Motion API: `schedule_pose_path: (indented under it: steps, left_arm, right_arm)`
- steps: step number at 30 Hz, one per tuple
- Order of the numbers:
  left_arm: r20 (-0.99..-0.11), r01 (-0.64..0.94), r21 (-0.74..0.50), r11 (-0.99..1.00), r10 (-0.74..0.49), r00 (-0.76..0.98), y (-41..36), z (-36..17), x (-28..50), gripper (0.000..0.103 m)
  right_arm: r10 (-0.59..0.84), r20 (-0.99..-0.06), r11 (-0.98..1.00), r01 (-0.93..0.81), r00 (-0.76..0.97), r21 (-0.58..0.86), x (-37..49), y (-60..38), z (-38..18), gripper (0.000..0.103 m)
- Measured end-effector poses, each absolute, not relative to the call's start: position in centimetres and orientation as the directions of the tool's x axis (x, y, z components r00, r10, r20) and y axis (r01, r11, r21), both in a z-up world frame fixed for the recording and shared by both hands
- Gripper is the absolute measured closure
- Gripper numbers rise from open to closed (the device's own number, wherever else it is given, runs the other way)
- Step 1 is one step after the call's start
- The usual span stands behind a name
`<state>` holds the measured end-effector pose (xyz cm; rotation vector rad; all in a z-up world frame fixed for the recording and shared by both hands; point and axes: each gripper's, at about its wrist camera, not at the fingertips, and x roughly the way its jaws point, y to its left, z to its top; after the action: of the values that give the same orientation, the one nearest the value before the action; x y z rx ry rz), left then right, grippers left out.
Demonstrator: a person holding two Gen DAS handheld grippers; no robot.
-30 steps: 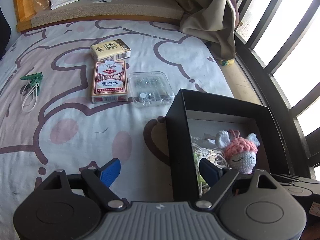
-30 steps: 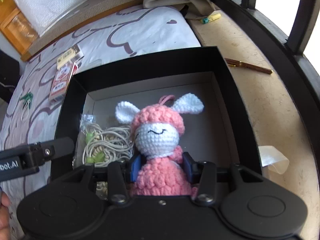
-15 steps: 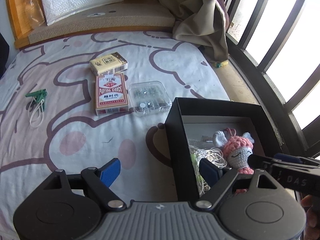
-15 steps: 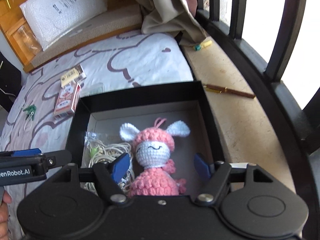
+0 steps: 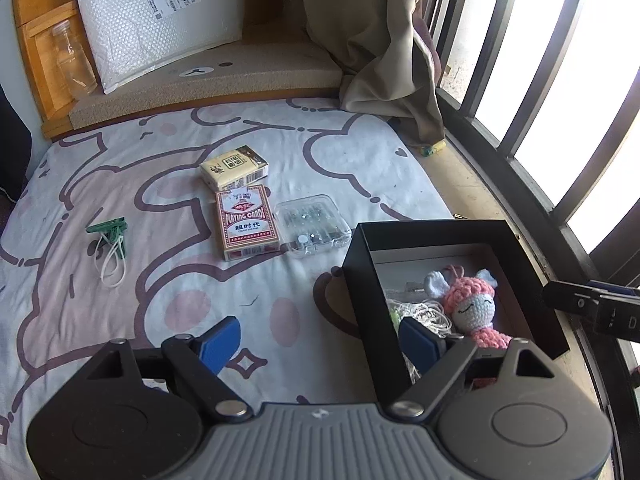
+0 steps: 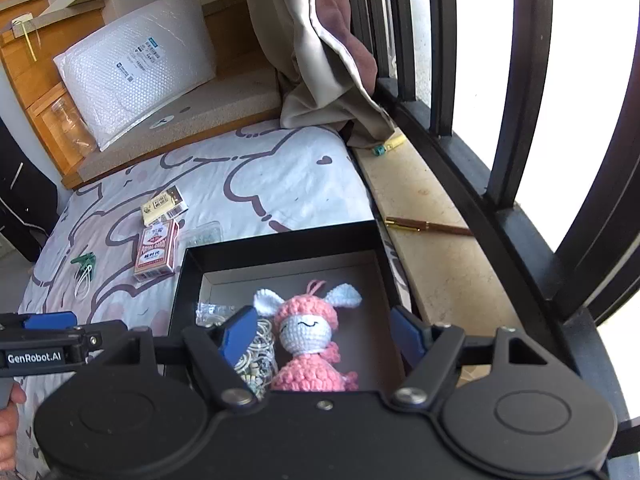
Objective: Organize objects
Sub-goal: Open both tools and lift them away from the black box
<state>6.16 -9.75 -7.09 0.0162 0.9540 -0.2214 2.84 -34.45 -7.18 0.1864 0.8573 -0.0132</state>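
Both claws gaping, empty; cards (image 5: 247, 222) lie ahead-left of my left claw (image 5: 320, 340), long axis pointing away, nearer than right claw (image 6: 322, 336).

One black box (image 5: 362, 280) holds one crocheted bunny doll (image 5: 474, 308) and one cord bundle (image 5: 420, 314). The bed carries two card packs (image 5: 246, 220), one clear plastic case (image 5: 312, 224), and one green clip (image 5: 108, 227).

Pink-white crochet bunny doll (image 6: 308, 340) lies face-up in open black box (image 6: 280, 246), beside cord bundle (image 6: 256, 354). Playing cards (image 5: 246, 222), yellow pack (image 5: 234, 167), clear case (image 5: 312, 225), green clip (image 5: 108, 229) lie on bedsheet, left of box.
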Motion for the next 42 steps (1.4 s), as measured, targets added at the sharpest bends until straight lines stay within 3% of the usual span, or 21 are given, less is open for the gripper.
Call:
schedule_pose_path:
  steps: [28, 35, 42]
  left_arm:
    - [-0.763, 0.224, -0.021, 0.974, -0.16, 0.626, -8.4, -3.3, 1.4, 0.0]
    - [-0.763, 0.241, -0.014, 0.97, -0.166, 0.625, -8.5, -3.5, 0.7, 0.0]
    - [-0.769, 0.282, -0.002, 0.959, -0.182, 0.613, -9.0, -4.0, 0.1, 0.0]
  right_arm:
    - [-0.008, -0.711, 0.989, 0.11, 0.703, 0.097, -3.4, -33.4, -4.5, 0.018]
    - [-0.031, -0.705, 0.987, 0.131, 0.709, 0.089, -4.7, -34.1, -4.4, 0.016]
    - [-0.046, -0.711, 0.988, 0.136, 0.702, 0.071, -5.5, -34.1, -4.7, 0.007]
